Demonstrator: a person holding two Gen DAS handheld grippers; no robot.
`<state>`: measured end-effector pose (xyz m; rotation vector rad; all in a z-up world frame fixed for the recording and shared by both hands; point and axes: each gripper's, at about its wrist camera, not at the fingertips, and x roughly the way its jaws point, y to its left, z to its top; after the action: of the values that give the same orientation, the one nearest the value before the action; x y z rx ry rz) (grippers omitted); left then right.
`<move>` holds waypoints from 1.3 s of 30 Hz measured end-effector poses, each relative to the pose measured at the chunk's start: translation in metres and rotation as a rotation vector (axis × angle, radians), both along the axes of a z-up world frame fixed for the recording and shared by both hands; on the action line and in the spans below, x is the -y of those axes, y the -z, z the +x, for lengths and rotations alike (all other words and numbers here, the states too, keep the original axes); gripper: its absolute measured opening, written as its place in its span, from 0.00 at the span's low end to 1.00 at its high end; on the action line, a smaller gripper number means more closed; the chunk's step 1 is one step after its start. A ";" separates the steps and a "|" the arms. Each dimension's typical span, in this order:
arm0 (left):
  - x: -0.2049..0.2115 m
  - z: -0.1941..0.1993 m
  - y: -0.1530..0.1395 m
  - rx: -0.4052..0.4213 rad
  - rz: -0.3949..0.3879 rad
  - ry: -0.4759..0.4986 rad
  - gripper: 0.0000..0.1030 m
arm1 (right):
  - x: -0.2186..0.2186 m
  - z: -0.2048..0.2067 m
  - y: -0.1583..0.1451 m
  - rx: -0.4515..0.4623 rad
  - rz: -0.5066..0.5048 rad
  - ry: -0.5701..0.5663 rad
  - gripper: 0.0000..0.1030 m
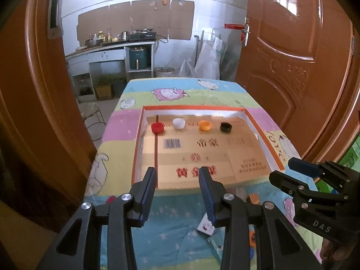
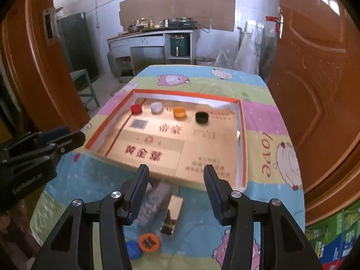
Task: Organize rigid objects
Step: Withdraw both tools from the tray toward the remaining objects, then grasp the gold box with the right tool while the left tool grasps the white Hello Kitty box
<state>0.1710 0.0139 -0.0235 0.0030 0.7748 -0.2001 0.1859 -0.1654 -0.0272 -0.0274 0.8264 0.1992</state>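
An orange-rimmed tray (image 1: 191, 107) (image 2: 186, 94) lined with cardboard sits on the table. Along its far side stand a red cap (image 1: 157, 127) (image 2: 136, 108), a white cap (image 1: 178, 123) (image 2: 156, 107), an orange cap (image 1: 205, 125) (image 2: 179, 112) and a black cap (image 1: 226, 127) (image 2: 201, 117). My left gripper (image 1: 177, 175) is open and empty over the tray's near edge. My right gripper (image 2: 175, 173) is open and empty above a patterned box (image 2: 155, 200) (image 1: 205, 225), a shiny gold box (image 2: 172, 216), an orange disc (image 2: 149, 243) and a blue cap (image 2: 133, 249).
The table wears a striped cartoon-sheep cloth (image 1: 180, 90) (image 2: 265, 117). Brown doors (image 1: 292, 67) (image 2: 315, 67) stand on both sides. A kitchen counter (image 1: 108, 47) and a stool (image 1: 91, 112) lie beyond. A small red thing (image 1: 110, 199) lies near the left gripper.
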 end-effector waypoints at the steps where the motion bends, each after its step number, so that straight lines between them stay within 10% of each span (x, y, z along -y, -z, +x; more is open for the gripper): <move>1: 0.001 -0.003 0.003 -0.004 -0.002 0.006 0.38 | 0.001 -0.003 0.003 -0.003 -0.001 0.002 0.51; 39: 0.047 -0.001 0.090 -0.137 0.069 0.280 0.38 | 0.001 -0.020 0.068 -0.116 -0.011 0.049 0.51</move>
<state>0.1699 -0.0331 -0.1131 0.1654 0.9170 -0.4427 0.1658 -0.1665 -0.0956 -0.0061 0.9430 0.1514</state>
